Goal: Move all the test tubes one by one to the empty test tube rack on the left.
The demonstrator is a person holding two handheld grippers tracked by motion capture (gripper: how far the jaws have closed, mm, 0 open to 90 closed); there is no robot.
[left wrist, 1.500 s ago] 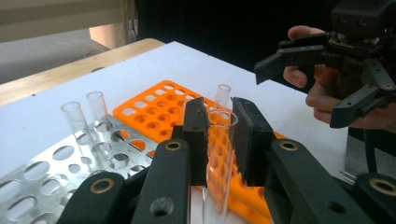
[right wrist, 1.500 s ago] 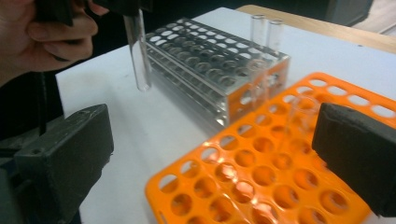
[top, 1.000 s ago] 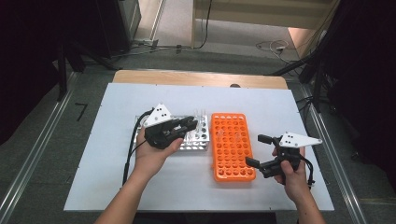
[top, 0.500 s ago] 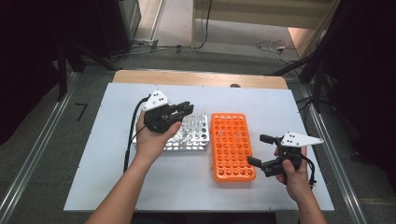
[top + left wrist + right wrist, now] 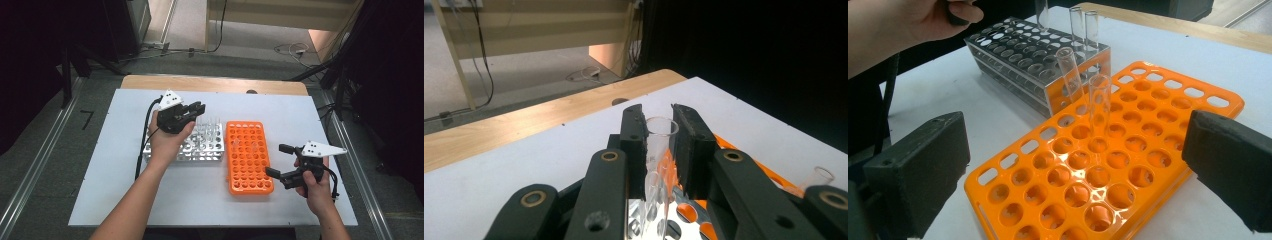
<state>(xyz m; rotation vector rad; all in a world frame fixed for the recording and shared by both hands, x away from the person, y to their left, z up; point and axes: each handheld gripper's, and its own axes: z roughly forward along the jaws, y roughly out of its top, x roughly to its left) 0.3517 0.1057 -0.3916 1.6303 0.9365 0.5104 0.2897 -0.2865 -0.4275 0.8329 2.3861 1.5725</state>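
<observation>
Our left tool [image 5: 659, 131] pinches a clear glass tube [image 5: 657, 150] just below its rim, above the metal rack [image 5: 200, 145]. Our right tool [image 5: 280, 160] hangs wide open, beside the orange rack [image 5: 247, 172] on the bench [image 5: 100, 200].

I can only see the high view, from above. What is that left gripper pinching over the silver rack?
Observer: The left gripper is shut on a clear test tube, clamped just below its open rim.
Visitor: Is the orange rack empty, then?
Observer: No. In the right gripper view, two clear tubes stand in the orange rack, and one of them leans.
Visitor: And the other gripper, is it carrying anything?
Observer: Nothing. The right gripper has its jaws wide apart, pointing at the orange rack.
</observation>
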